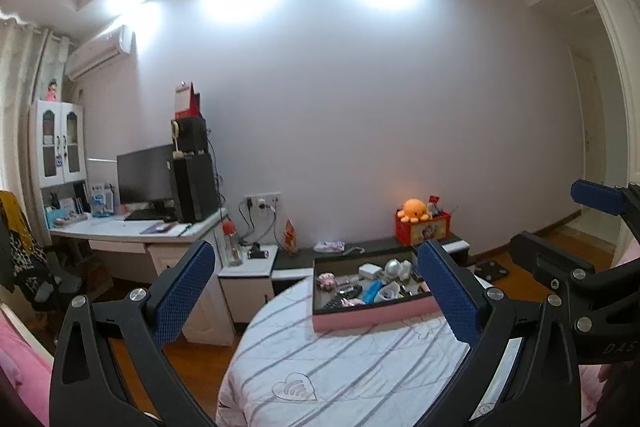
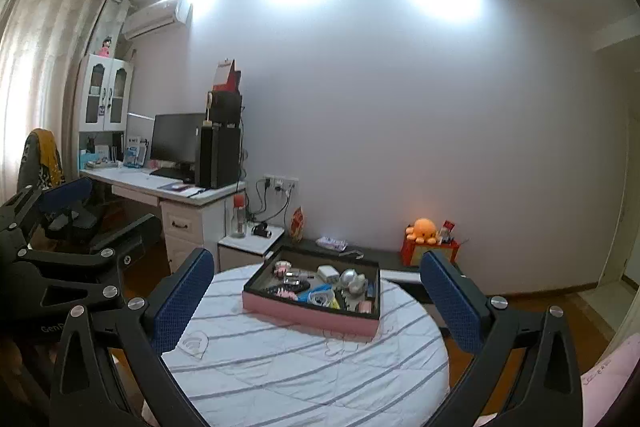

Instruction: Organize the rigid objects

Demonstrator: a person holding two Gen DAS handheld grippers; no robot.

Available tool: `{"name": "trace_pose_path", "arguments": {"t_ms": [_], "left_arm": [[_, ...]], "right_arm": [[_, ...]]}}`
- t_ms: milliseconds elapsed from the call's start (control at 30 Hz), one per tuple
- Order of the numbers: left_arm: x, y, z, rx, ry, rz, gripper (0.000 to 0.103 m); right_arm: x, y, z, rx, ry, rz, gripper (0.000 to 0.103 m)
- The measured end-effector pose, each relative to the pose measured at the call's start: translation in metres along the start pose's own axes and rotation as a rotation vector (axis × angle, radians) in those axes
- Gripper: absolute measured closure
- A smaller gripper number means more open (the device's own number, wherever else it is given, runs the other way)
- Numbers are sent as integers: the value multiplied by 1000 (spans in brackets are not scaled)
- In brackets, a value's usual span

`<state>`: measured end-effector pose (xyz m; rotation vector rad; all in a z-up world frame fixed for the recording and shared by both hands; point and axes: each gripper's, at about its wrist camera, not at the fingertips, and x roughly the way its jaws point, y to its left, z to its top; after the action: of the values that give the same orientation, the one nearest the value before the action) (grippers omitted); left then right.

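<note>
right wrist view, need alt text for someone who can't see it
An open right gripper frames a pink-sided tray of jumbled small objects on a round table with a striped white cloth. The left gripper, also open, shows at the left edge; behind are a desk, a monitor and a bare wall.

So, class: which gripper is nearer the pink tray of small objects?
Hard to call. The left gripper looks marginally closer to the pink tray; the right gripper hangs back similarly. Both are open, short of it.

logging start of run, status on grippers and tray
Left gripper open, empty. Right gripper open, empty. Tray of small items on table, untouched. Nothing in the way.
</note>
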<state>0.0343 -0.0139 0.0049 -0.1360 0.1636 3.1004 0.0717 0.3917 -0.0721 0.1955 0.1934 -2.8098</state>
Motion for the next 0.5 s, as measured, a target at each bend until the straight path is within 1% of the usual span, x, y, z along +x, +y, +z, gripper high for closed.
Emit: {"name": "trace_pose_path", "arguments": {"t_ms": [267, 500], "left_arm": [[-14, 10, 2, -34, -32, -13, 0], [-20, 15, 1, -56, -81, -19, 0]], "right_arm": [[-13, 7, 5, -1, -35, 5, 0], [-19, 15, 8, -21, -50, -4, 0]]}}
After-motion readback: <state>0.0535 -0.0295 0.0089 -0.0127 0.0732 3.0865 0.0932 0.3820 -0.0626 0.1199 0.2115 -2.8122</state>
